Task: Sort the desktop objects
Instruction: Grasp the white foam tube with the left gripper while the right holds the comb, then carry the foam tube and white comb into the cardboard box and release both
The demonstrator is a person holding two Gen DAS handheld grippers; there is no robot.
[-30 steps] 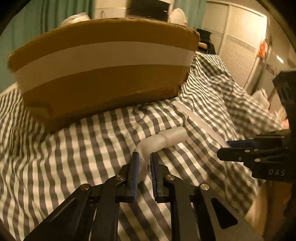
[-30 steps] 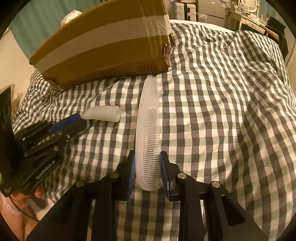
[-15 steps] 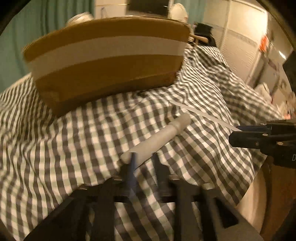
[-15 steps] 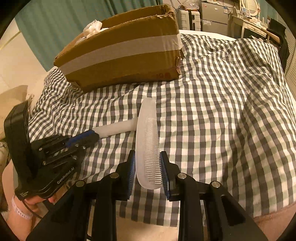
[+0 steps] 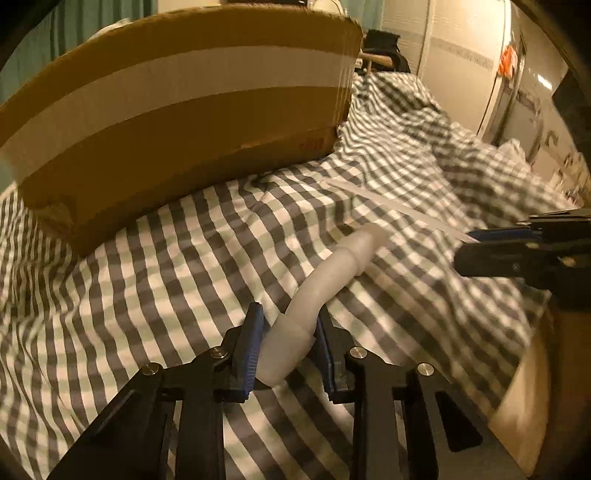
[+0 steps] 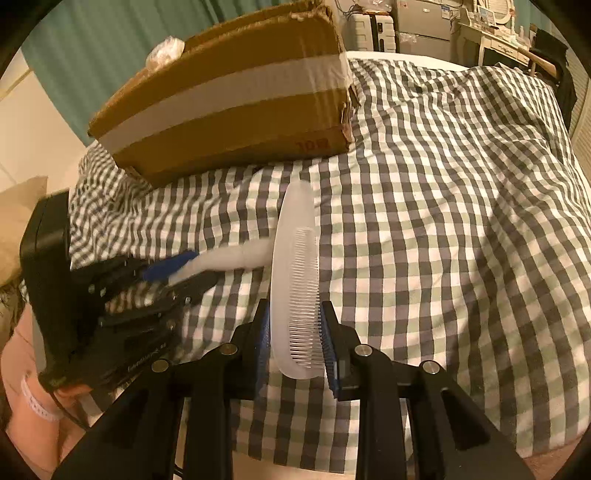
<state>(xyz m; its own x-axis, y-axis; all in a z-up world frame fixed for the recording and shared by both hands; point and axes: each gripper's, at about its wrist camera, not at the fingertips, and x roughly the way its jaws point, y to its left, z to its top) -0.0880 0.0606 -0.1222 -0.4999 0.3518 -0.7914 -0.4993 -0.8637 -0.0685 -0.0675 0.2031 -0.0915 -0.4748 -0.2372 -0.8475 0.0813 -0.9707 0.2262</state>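
Note:
A translucent white tube (image 5: pixel 325 280) lies on the checked bedcover (image 5: pixel 147 266), its near end between the blue pads of my left gripper (image 5: pixel 286 321). The jaws are closing and the pads touch both its sides. In the right wrist view the same tube (image 6: pixel 236 256) sticks out of the left gripper (image 6: pixel 173 266) toward the comb. My right gripper (image 6: pixel 295 314) is shut on the near end of a white plastic comb (image 6: pixel 293 266), which points toward the cardboard box (image 6: pixel 229 107). From the left wrist view the comb (image 5: pixel 399 210) shows edge-on, running to the right gripper (image 5: pixel 476 240).
The taped cardboard box (image 5: pixel 177 110) stands open-topped at the back of the bed, with a white crumpled item (image 6: pixel 166 51) inside its far corner. Checked cover (image 6: pixel 443 221) stretches to the right. Furniture and a suitcase (image 6: pixel 369 26) stand beyond the bed. A person's hand (image 6: pixel 33 402) holds the left gripper.
The left gripper opened, slid forward along the tube and is closing around it; a second ago it was shut behind the tube's tip. The right gripper kept its grip on the comb.

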